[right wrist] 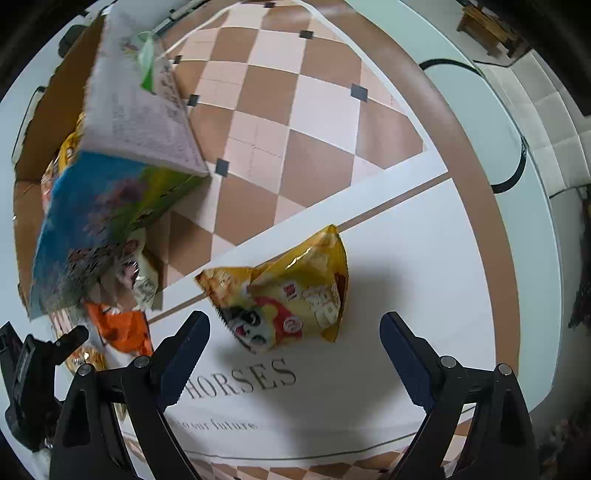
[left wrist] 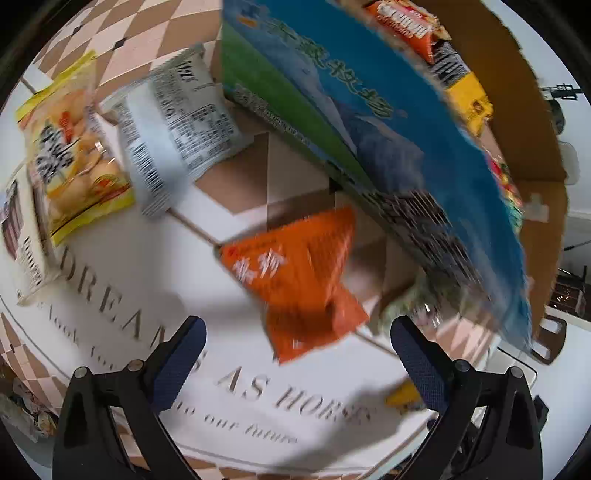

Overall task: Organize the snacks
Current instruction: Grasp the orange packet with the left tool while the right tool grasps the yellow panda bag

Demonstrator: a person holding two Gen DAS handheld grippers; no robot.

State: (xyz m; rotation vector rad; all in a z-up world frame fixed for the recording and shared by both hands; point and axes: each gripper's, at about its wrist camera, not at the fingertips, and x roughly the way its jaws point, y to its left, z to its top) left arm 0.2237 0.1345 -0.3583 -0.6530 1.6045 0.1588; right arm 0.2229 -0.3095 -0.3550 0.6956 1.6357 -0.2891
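Below, in the left wrist view, the left gripper [left wrist: 295,354] pointed steeply down at the cloth [left wrist: 155,266] with printed letters, its jaws stood wide apart and nothing was between them. An orange snack packet [left wrist: 299,284] lay just ahead of the fingertips, partly on the white field and partly on the checked field, with free cloth on both its sides. At the left edge lay a yellow snack bag [left wrist: 74,155], touching a white packet [left wrist: 177,122] beside it, and a pale packet [left wrist: 26,243] lay at the very border of the view. A blue and green carton [left wrist: 369,122] rose at the right, blurred, and its edge came close to the orange packet; more snack bags [left wrist: 413,26] showed inside it behind the brown flap [left wrist: 524,110]. In the right wrist view, the right gripper [right wrist: 295,354] also pointed down with its jaws spread wide and empty. A yellow snack bag with a panda face [right wrist: 291,291] lay just ahead of the fingertips on the white field, near the brown stripe, and was well apart from everything else, with much bare cloth to its right. The carton [right wrist: 110,192] stood at the left, and the orange packet [right wrist: 122,328] lay under its corner beside the left finger.
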